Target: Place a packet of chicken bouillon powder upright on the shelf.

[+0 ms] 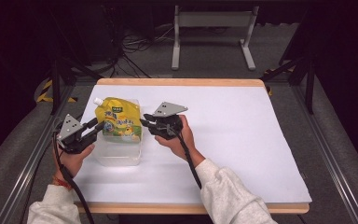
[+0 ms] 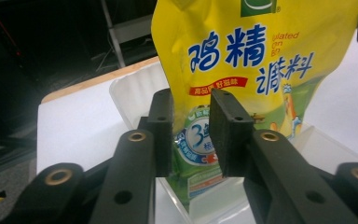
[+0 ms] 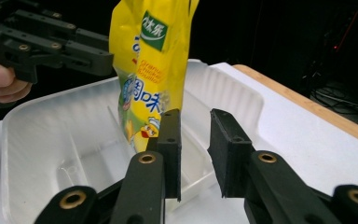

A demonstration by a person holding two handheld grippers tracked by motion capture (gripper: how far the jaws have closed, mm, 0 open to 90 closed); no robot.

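Both grippers, left gripper [image 1: 94,125] and right gripper [image 1: 145,122], released; yellow pouch [image 1: 119,119] stands unsupported left of centre in clear tray [image 1: 121,156] and could topple.

The left gripper [image 2: 191,135] looks along its two black jaws at a glossy yellow stand-up pouch [image 2: 256,70] printed with blue characters, a red banner and a round blue-and-white badge low on its front. The jaws stand a little apart with a gap between the pads; the badge shows through that gap, and the pads do not press on the pouch. The pouch stands upright inside a clear plastic tray [image 2: 135,93], whose ribbed wall rises to the left of the pouch. Beyond the tray lies the white-covered desk [image 2: 74,130] with its wooden edge.
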